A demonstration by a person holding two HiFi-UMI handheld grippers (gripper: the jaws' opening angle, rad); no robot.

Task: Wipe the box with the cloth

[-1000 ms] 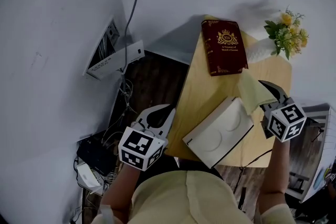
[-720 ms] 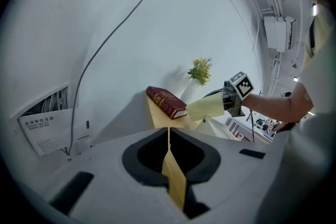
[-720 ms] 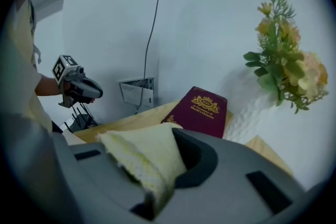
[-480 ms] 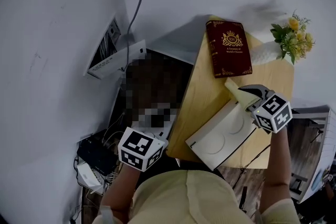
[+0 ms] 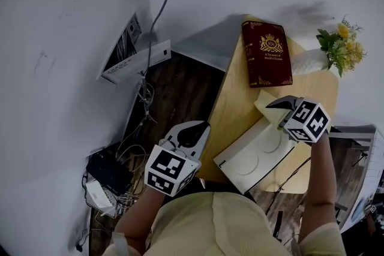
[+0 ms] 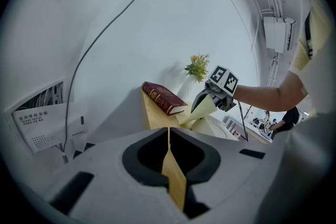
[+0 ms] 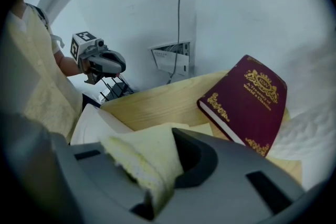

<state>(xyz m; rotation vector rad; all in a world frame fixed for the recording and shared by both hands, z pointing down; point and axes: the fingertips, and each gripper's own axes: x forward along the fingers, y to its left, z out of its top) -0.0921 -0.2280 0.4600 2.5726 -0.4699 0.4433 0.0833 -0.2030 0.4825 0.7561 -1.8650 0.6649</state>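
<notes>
A white box (image 5: 255,153) lies on the near end of a small wooden table (image 5: 237,102). My right gripper (image 5: 279,106) is shut on a pale yellow cloth (image 5: 266,106) and holds it at the box's far end; whether the cloth touches the box is unclear. In the right gripper view the cloth (image 7: 142,157) is pinched in the jaws, with the box (image 7: 92,123) below left. My left gripper (image 5: 193,130) hangs off the table's left edge, shut and holding nothing. From the left gripper view, the right gripper (image 6: 210,99) dangles the cloth (image 6: 202,108) over the table.
A dark red book (image 5: 267,52) lies at the table's far end, next to a white vase with yellow flowers (image 5: 341,48). A white wall panel (image 5: 135,57) and a hanging cable are at left. Cables and small devices (image 5: 108,177) litter the floor.
My right gripper has carried the cloth left and away, from beside the box's right side to its far end. The left gripper has shifted slightly right.
</notes>
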